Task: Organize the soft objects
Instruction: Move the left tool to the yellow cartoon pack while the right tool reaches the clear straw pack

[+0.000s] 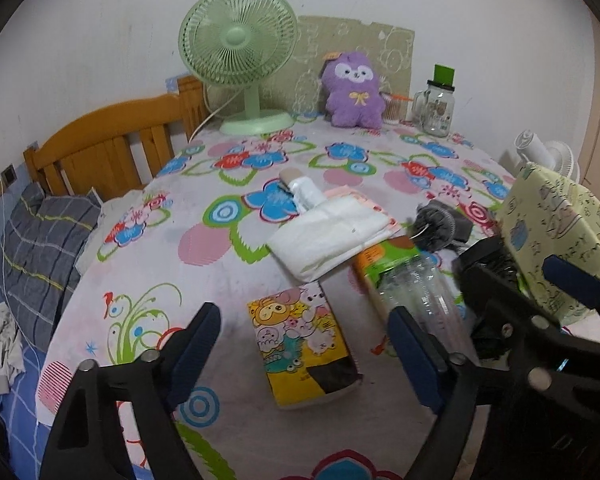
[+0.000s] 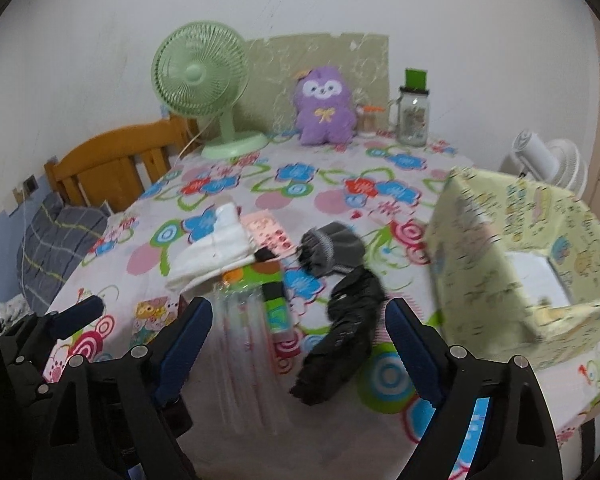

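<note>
On the flowered tablecloth (image 1: 228,280) lie a folded white cloth (image 1: 332,232) (image 2: 216,248), a grey sock (image 2: 332,248) (image 1: 436,224), a crumpled black cloth (image 2: 344,340), and a cartoon tissue pack (image 1: 300,344) (image 2: 152,316). A purple plush (image 1: 354,90) (image 2: 325,106) sits at the back. A pale green patterned box (image 2: 520,264) (image 1: 556,240) stands open at the right. My left gripper (image 1: 304,348) is open above the tissue pack. My right gripper (image 2: 300,344) is open, with the black cloth lying between its fingers.
A green fan (image 1: 240,56), a glass jar mug (image 1: 438,108), a clear plastic bottle (image 2: 244,352) and a green-orange packet (image 1: 384,260) are on the table. A wooden headboard (image 1: 112,148) and grey pillow (image 1: 40,248) are left. A white fan (image 2: 548,164) stands right.
</note>
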Available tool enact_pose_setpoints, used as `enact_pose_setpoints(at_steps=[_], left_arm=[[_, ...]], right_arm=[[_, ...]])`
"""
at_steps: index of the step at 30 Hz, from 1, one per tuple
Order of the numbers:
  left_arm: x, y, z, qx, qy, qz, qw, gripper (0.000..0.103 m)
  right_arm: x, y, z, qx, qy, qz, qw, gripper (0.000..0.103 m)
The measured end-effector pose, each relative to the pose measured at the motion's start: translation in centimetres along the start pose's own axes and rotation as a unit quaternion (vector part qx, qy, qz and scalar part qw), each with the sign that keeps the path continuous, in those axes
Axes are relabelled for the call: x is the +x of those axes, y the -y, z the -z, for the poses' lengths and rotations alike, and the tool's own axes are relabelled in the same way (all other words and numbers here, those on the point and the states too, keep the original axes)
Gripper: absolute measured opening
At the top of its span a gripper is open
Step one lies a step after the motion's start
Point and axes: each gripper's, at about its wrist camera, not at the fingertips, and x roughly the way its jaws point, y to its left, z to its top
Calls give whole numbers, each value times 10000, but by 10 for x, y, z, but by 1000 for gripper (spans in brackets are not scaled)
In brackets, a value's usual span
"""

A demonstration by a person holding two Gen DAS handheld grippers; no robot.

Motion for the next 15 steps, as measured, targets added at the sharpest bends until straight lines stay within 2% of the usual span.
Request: enact_pose_setpoints(at_steps=[7, 13, 15], left_arm=[[16, -8, 3, -42, -188, 33, 9998, 83], [28, -7, 8, -1, -364, 105, 9993, 80], [29, -7, 9, 4, -371, 113, 9992, 79]], right_arm=[[22, -9, 2, 25, -312, -57, 9995, 88], [30, -25, 3, -276, -324, 107, 9990, 88], [31, -28, 3, -339, -316, 127, 9988, 80]])
